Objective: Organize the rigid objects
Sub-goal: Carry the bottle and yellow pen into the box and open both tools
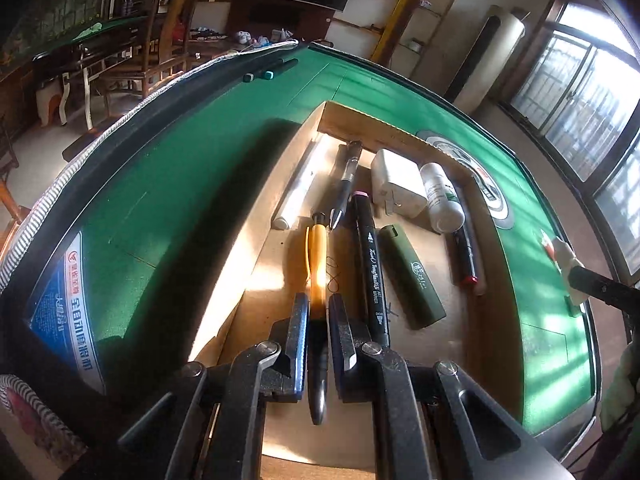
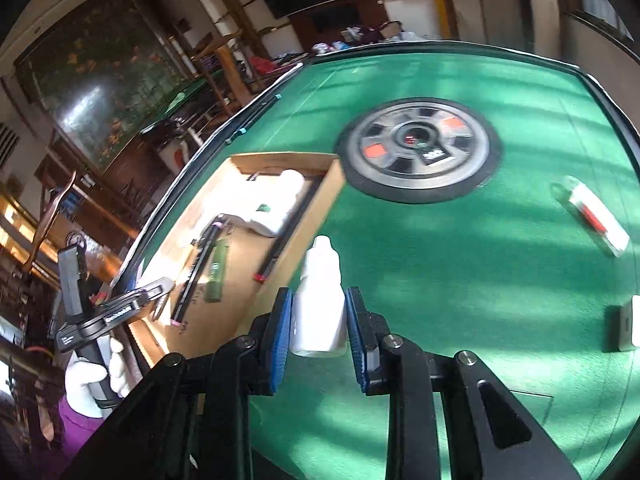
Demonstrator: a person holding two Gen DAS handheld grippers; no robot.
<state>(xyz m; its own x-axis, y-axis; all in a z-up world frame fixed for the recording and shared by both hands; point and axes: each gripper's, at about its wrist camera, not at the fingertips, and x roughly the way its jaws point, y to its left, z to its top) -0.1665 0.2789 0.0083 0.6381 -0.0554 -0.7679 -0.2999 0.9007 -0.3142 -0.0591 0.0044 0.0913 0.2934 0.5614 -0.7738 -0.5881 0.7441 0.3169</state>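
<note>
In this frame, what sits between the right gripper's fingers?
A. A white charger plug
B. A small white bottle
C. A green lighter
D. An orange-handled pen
B: in the right wrist view the right gripper brackets a small white bottle standing on the green table, just outside the cardboard tray.

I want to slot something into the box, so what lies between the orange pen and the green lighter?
In the left wrist view, a black marker lies between the orange pen and the green lighter, roughly parallel to both.
</note>
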